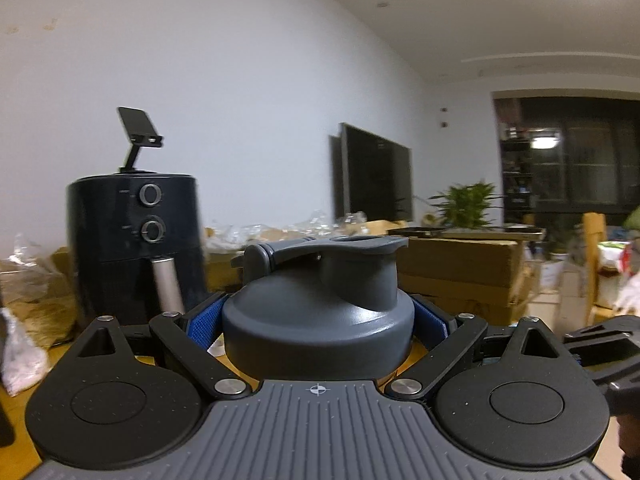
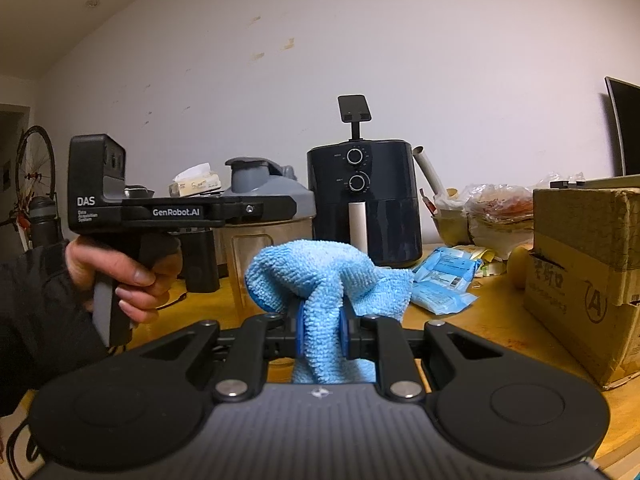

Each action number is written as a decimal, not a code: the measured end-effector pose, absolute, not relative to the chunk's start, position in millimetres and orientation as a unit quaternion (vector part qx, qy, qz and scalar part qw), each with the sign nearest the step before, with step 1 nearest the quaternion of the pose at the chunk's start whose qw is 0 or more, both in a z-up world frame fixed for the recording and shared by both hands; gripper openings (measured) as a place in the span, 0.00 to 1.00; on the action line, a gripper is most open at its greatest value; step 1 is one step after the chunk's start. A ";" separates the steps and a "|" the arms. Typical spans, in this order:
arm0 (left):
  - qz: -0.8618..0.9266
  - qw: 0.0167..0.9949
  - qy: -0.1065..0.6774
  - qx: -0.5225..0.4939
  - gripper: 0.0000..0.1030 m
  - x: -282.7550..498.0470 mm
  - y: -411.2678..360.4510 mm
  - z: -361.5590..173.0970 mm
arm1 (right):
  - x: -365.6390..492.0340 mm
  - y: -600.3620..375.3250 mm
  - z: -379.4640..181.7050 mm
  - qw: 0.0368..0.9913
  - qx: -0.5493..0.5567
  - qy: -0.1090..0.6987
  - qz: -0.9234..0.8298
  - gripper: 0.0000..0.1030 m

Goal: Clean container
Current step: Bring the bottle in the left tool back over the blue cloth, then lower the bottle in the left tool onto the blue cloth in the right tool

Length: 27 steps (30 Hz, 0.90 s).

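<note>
Left wrist view puts your left gripper around the container, its blue pads pressed against either side just under the grey lid, so the fingers are set fairly wide and holding it upright. From the right wrist view you can see the same container standing on the wooden table, a translucent body topped by the grey lid, with your hand wrapped around the left gripper's handle. Your right gripper has its fingers drawn in narrow and clamped on a light blue cloth, which bunches up above the pads just in front of the container; whether it touches the container you cannot tell. Behind stands a dark air fryer, with a cardboard box to the right.
</note>
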<state>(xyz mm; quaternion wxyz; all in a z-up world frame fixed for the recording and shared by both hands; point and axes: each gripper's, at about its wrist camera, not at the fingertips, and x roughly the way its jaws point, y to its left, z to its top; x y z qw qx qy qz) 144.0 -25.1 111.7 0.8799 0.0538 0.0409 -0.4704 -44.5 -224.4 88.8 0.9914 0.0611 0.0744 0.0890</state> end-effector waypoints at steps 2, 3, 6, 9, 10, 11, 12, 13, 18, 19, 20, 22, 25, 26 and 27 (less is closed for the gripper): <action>-0.489 0.870 0.040 0.053 0.92 149.2 -23.4 110.7 | -43.9 -223.5 88.4 0.991 0.061 0.075 0.091 0.13; -0.497 0.865 0.039 0.052 0.92 151.8 -22.7 110.1 | -43.7 -223.1 88.1 0.991 0.060 0.075 0.092 0.13; -0.518 0.853 0.040 0.048 0.92 159.3 -20.4 108.4 | -43.6 -221.6 87.3 0.991 0.059 0.076 0.092 0.14; -0.534 0.844 0.040 0.041 0.92 165.9 -15.9 106.1 | -42.8 -220.3 87.0 0.991 0.057 0.078 0.092 0.14; -0.540 0.840 0.039 0.039 0.92 167.2 -15.0 105.4 | -42.4 -219.9 86.9 0.991 0.055 0.079 0.091 0.14; -0.542 0.838 0.038 0.038 0.92 167.7 -14.6 105.0 | -42.2 -219.5 86.9 0.991 0.054 0.079 0.090 0.14; -0.544 0.837 0.037 0.038 0.92 168.0 -14.4 104.6 | -41.9 -219.3 87.0 0.991 0.054 0.080 0.090 0.14; -0.546 0.836 0.036 0.038 0.92 168.3 -14.2 104.2 | -41.3 -219.2 86.9 0.991 0.053 0.081 0.089 0.14; -0.553 0.832 0.032 0.031 0.92 171.4 -12.6 102.3 | -37.4 -219.1 88.4 0.991 0.052 0.085 0.088 0.14; -0.553 0.832 0.032 0.031 0.92 171.0 -12.4 102.1 | -36.6 -219.0 88.8 0.991 0.052 0.086 0.088 0.14; -0.554 0.831 0.033 0.030 0.92 172.5 -12.7 102.4 | -35.9 -218.6 89.2 0.991 0.051 0.086 0.088 0.14; -0.556 0.830 0.037 0.027 0.92 175.8 -13.5 102.7 | -34.5 -217.3 89.9 0.991 0.048 0.087 0.088 0.14; -0.557 0.829 0.037 0.026 0.92 176.4 -13.4 102.8 | -30.7 -215.8 90.8 0.991 0.046 0.090 0.089 0.14; -0.557 0.830 0.037 0.027 0.92 176.4 -13.4 102.9 | -29.1 -215.5 91.1 0.991 0.047 0.091 0.090 0.14; -0.556 0.830 0.036 0.027 0.92 176.4 -13.6 102.9 | -27.1 -215.2 91.6 0.990 0.047 0.093 0.091 0.14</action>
